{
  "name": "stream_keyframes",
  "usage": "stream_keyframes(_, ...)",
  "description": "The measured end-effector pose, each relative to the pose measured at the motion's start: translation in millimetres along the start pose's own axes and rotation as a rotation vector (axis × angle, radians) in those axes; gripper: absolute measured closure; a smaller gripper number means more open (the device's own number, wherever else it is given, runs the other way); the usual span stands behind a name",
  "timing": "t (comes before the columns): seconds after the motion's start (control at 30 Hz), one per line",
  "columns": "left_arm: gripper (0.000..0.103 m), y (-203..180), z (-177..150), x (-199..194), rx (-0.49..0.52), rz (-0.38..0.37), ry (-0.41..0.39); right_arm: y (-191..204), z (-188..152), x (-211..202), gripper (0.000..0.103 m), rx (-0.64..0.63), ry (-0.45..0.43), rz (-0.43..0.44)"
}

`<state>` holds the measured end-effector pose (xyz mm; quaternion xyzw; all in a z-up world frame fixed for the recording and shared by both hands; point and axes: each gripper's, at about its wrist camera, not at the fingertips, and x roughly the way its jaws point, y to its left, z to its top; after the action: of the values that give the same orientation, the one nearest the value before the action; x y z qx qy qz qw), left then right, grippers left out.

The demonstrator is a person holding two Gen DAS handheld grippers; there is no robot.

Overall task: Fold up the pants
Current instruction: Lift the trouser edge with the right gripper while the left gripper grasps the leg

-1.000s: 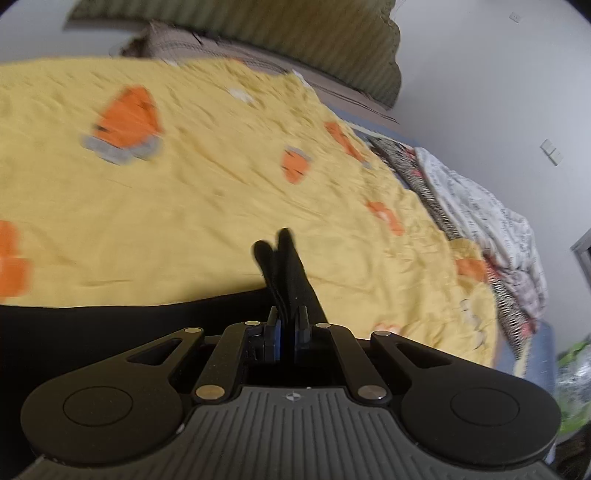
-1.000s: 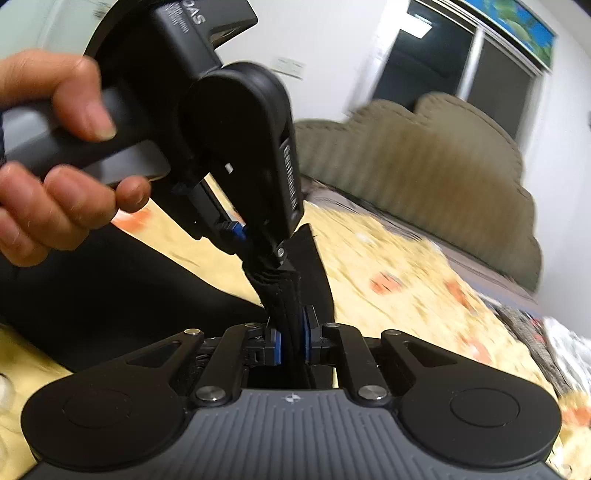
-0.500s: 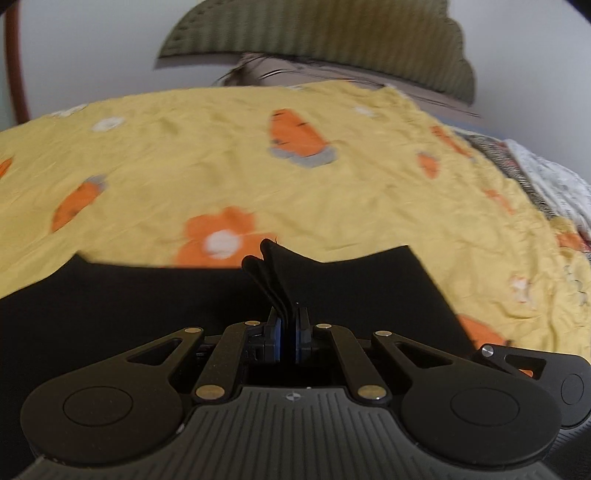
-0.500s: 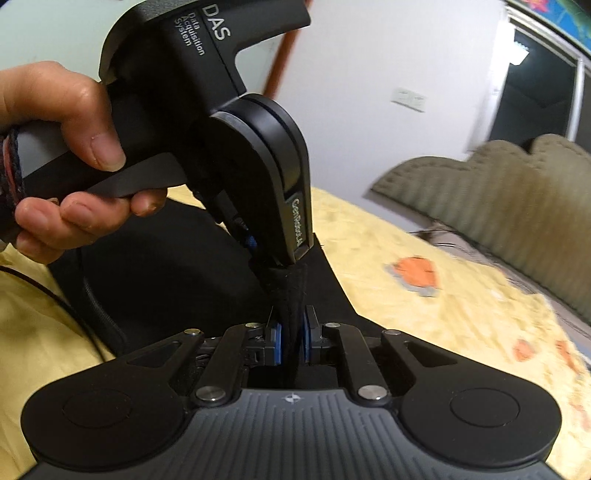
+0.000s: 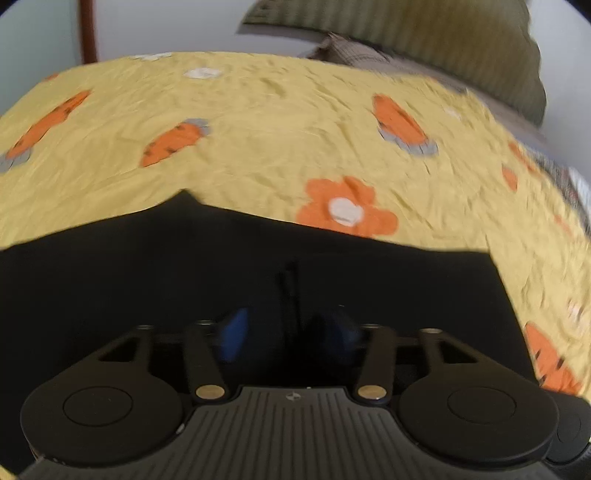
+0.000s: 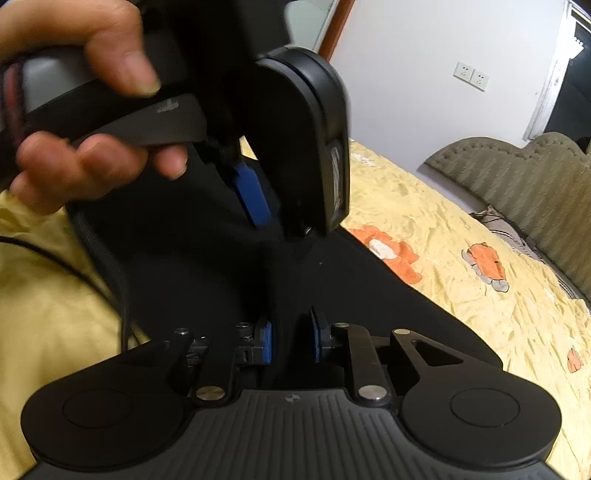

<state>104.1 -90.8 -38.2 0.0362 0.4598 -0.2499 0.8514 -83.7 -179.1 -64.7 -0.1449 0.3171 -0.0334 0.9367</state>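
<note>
Black pants (image 5: 258,266) lie flat on a yellow bedspread (image 5: 280,122) with orange flowers and carrots. My left gripper (image 5: 288,328) hangs just above them with its blue pads wide apart; a thin fold of cloth stands between them, untouched. It also shows in the right wrist view (image 6: 266,206), held by a hand, one blue pad visible. My right gripper (image 6: 290,338) is low over the pants (image 6: 351,295), pads parted, with a ridge of black cloth between them.
An olive ribbed headboard (image 6: 524,184) stands at the bed's far end. A white wall with sockets (image 6: 471,75) and a brown door frame (image 5: 88,31) lie behind. A black cable (image 6: 92,273) trails over the bedspread at the left.
Both grippers have opened and let go of the pants' edge. The pants have dropped flat onto the bedspread. Both views have swung leftward.
</note>
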Motion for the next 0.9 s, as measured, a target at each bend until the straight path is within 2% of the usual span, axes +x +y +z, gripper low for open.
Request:
stream_keyframes(0.03, 0.033, 9, -2, -7, -0.025, 0.005, -0.012, -3, 0, -8, 0.084, 0.008, -0.012, 0.055)
stream_keyframes(0.13, 0.031, 33, -10, -26, -0.059, 0.042, -0.037, -16, 2, -30, 0.084, 0.091, -0.072, 0.195)
stream_keyframes(0.2, 0.030, 51, -19, -40, -0.083, 0.082, -0.047, -30, 5, -37, 0.084, 0.163, -0.115, 0.227)
stream_keyframes(0.27, 0.030, 68, -31, -55, -0.117, 0.114, -0.061, -41, 7, -30, 0.084, 0.231, -0.117, 0.200)
stream_keyframes(0.37, 0.027, 94, -53, -77, -0.167, 0.152, -0.073, -45, 6, -3, 0.084, 0.254, -0.027, 0.120)
stream_keyframes(0.43, 0.027, 114, -67, -93, -0.202, 0.183, -0.070, -38, 3, 15, 0.084, 0.238, 0.047, 0.142)
stream_keyframes(0.5, 0.027, 136, -79, -112, -0.233, 0.243, -0.073, -28, 5, 12, 0.083, 0.170, 0.036, 0.100)
stream_keyframes(0.57, 0.026, 163, -87, -134, -0.283, 0.324, -0.095, -12, 10, -2, 0.083, 0.166, 0.005, 0.061)
stream_keyframes(0.63, 0.022, 189, -93, -157, -0.349, 0.397, -0.141, -2, 20, -5, 0.083, 0.143, -0.038, 0.088)
stream_keyframes(0.7, 0.018, 211, -95, -173, -0.406, 0.445, -0.181, 14, 40, -1, 0.083, 0.068, -0.073, 0.133)
stream_keyframes(0.77, 0.017, 227, -97, -183, -0.461, 0.427, -0.196, 48, 57, -3, 0.073, -0.034, -0.102, 0.181)
stream_keyframes(0.8, 0.016, 232, -99, -185, -0.480, 0.388, -0.198, 68, 63, 0, 0.071, -0.100, -0.124, 0.196)
stream_keyframes(0.87, 0.015, 240, -103, -184, -0.532, 0.290, -0.190, 96, 75, 9, 0.058, -0.249, -0.175, 0.196)
stream_keyframes(0.9, 0.015, 242, -104, -182, -0.553, 0.249, -0.176, 112, 79, 11, 0.057, -0.324, -0.211, 0.191)
